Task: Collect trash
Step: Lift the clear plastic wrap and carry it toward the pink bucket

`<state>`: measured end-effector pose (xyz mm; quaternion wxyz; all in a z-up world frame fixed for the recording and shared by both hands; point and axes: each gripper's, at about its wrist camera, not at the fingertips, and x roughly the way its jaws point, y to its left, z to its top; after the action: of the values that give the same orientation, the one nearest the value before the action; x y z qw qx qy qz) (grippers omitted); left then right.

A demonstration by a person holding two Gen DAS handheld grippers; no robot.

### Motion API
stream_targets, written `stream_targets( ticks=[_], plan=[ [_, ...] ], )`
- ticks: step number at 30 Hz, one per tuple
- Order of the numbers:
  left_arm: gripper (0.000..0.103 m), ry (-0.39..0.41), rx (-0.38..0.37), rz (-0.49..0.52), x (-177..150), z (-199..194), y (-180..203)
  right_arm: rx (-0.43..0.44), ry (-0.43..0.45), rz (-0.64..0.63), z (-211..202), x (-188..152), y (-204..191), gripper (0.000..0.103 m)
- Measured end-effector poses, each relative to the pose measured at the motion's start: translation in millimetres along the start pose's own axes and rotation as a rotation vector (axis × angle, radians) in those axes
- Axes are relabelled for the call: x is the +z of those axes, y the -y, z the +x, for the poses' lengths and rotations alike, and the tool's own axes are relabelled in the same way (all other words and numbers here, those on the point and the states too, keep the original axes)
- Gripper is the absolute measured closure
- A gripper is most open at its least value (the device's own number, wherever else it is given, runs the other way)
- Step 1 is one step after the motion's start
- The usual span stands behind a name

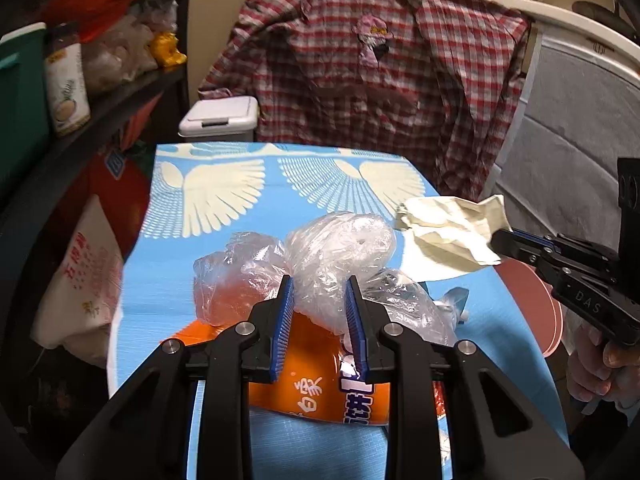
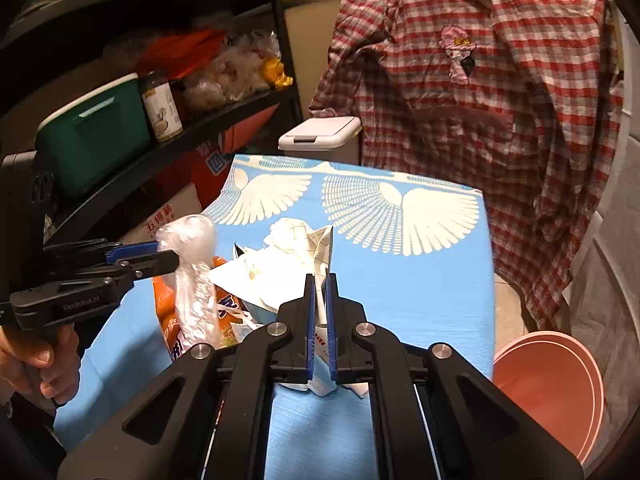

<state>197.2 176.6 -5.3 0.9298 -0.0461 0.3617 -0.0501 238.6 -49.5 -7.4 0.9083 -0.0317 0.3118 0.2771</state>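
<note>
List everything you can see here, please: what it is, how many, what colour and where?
clear plastic bag: one, clear, between left jaws
crumpled paper: one, cream, in right jaws
snack packet: one, orange, on table
table: one, blue with white wings
lidded bin: one, white, behind table
plaid shirt: one, red-white, hanging behind
basins: stacked, pink, right of table
box: one, green, on shelf
left gripper: one, black
right gripper: one, black

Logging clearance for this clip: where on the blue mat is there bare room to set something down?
Free: the mat right of the paper, up to the far edge by the bin; also the strip nearest the camera. Crowded: the left-centre, where the plastic bag, orange packet and paper cluster.
</note>
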Motion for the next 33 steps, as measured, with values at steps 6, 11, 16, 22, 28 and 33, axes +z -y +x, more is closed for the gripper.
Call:
stream_targets(
  ticks=[6,11,16,22,28,33],
  plan=[
    [0.077,0.040,0.028,-0.024,2.5,-19.4,-1.7,-0.019,0.039,-0.008,-20.7,1.2,-2.6,0.098],
    [0.077,0.072,0.051,-0.044,5.2,-34.1,-2.4,-0.048,0.073,-0.014,-39.0,0.8,-4.2,0.098],
    [0.077,0.101,0.066,-0.050,6.4,-47.6,2.9,-0.081,0.102,-0.025,-56.3,-0.5,-4.0,0.098],
    [0.077,0.131,0.075,-0.065,8.8,-61.4,9.9,-0.118,0.128,-0.024,-75.9,-2.1,-0.3,0.098],
    [0.077,0.156,0.071,-0.076,10.5,-70.6,20.3,-0.158,0.143,-0.018,-93.5,-5.2,9.1,0.098],
    [0.077,0.173,0.060,-0.064,11.1,-75.5,36.8,-0.182,0.149,-0.004,-104.4,-7.3,18.4,0.098]
  ],
)
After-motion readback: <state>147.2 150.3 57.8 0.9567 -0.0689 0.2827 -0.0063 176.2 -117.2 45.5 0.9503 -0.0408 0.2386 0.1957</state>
